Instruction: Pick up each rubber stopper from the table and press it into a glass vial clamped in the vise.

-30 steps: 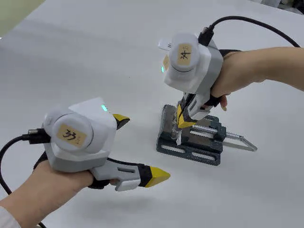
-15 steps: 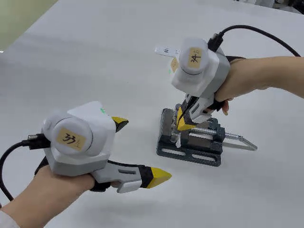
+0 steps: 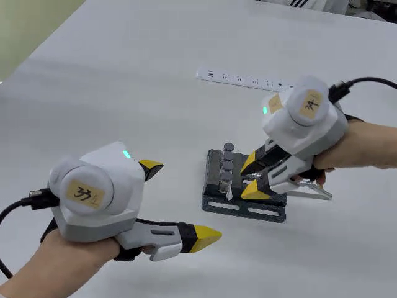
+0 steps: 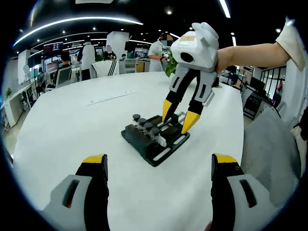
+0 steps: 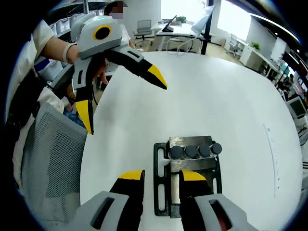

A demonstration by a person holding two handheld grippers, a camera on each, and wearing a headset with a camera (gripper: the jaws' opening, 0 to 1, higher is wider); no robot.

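Four glass vials stand clamped in the vise, each already capped by a dark rubber stopper. The right gripper hangs at the vials' 3 o'clock, jaws spread and empty. The left gripper sits at the vise's 8 o'clock, jaws wide. Judgement: any final seating press should run straight down the vial axis. The right gripper view lays the caps side by side, whereas the head view sees the row end-on.

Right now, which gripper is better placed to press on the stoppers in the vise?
Right: the right gripper hangs open at the vise and its stoppered vials; the left gripper is farther away.
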